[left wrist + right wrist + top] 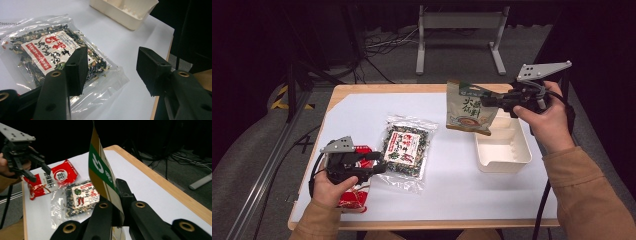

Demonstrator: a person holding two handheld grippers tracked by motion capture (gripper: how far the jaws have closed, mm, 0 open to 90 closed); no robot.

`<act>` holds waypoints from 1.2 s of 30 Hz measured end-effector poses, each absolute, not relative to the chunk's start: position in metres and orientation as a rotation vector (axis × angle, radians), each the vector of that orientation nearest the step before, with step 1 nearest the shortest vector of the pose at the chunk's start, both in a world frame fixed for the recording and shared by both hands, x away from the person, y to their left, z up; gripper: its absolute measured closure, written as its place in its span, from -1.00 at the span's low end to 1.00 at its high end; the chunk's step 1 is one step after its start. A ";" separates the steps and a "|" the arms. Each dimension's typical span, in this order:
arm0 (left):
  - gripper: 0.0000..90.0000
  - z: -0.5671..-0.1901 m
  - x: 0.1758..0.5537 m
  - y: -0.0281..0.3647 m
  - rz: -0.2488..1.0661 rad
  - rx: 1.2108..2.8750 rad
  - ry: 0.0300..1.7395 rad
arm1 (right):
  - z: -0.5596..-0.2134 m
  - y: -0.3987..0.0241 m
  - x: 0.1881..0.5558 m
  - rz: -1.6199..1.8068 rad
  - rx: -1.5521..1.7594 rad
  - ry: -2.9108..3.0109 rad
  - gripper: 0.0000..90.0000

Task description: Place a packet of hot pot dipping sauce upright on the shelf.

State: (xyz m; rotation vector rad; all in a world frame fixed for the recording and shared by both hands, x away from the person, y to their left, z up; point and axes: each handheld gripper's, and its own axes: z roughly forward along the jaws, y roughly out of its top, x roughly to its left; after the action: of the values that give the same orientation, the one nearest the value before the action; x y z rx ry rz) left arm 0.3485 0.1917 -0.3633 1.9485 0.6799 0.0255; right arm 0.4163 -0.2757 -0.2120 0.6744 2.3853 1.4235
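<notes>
A: Why's the green packet [468,111] up there, right of centre in the high view?

B: My right gripper [492,102] is clenched on its edge, hanging it over the white bin [503,145] to drop in. Long axis roughly vertical, top tilted left.

A: And the left one?

B: My left gripper [379,162] is released, jaws apart beside the seaweed bag [404,146], lower left.

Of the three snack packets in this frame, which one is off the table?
The green-and-cream packet, pinched by its edge in the right gripper above the white bin. The clear seaweed packet and the red packet both lie flat on the table.
</notes>
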 end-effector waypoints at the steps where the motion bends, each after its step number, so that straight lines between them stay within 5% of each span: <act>1: -0.03 -0.363 0.348 0.192 0.025 1.947 0.683 | -0.212 -0.278 0.418 1.417 0.679 2.378 1.00; 36: -0.12 -0.370 0.328 0.221 0.080 1.921 0.777 | -0.229 -0.359 0.469 1.328 0.823 2.247 1.00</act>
State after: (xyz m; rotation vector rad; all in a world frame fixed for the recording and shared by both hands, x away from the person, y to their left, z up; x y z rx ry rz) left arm 0.3279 0.2212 -0.3697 1.9205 0.7769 0.0803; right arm 0.4688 -0.3589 -0.2294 0.8232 2.2466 1.3280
